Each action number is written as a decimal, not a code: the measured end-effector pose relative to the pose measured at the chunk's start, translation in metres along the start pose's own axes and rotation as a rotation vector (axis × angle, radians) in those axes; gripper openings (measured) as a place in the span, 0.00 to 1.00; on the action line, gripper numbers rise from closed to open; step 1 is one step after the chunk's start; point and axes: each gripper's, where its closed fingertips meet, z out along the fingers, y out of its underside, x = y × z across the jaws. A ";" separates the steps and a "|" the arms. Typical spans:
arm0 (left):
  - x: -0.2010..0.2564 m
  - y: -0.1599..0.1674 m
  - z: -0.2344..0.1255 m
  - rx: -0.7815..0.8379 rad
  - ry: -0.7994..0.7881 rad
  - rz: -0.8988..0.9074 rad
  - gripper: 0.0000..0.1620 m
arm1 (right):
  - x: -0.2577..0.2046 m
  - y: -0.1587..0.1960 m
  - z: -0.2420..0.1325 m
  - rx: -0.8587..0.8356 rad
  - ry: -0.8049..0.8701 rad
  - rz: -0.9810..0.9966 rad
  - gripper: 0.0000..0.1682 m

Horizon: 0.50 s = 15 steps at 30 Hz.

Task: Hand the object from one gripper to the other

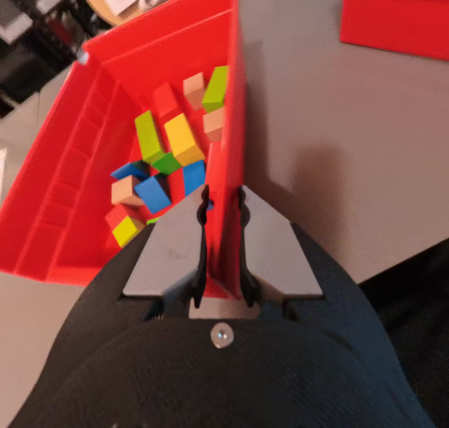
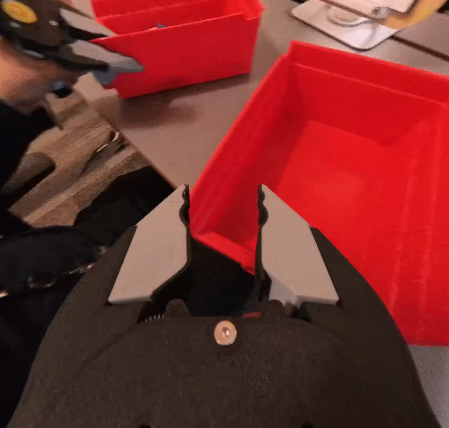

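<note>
A red bin holds several coloured wooden blocks, among them a yellow block, a light green block and a blue block. My left gripper is open and empty, and its fingers straddle the bin's right wall from above. In the right wrist view this bin is at the back, with the left gripper at its near left corner. My right gripper is open and empty over the near corner of a second, empty red bin.
The empty bin also shows at the top right of the left wrist view. Both bins stand on a grey-brown table. A white monitor base stands behind them. The table's front edge and a person's dark clothing lie below left. Tip to tip, the grippers are about 30 cm apart.
</note>
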 end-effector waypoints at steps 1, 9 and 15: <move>0.001 0.000 0.003 0.017 -0.007 0.024 0.17 | -0.018 0.003 0.000 0.008 -0.057 -0.009 0.34; -0.011 0.008 0.003 -0.030 0.074 -0.116 0.03 | 0.014 0.039 0.060 -0.031 0.213 -0.096 0.32; -0.053 0.021 0.008 -0.030 -0.090 -0.208 0.03 | 0.081 0.018 0.065 0.005 0.518 -0.118 0.03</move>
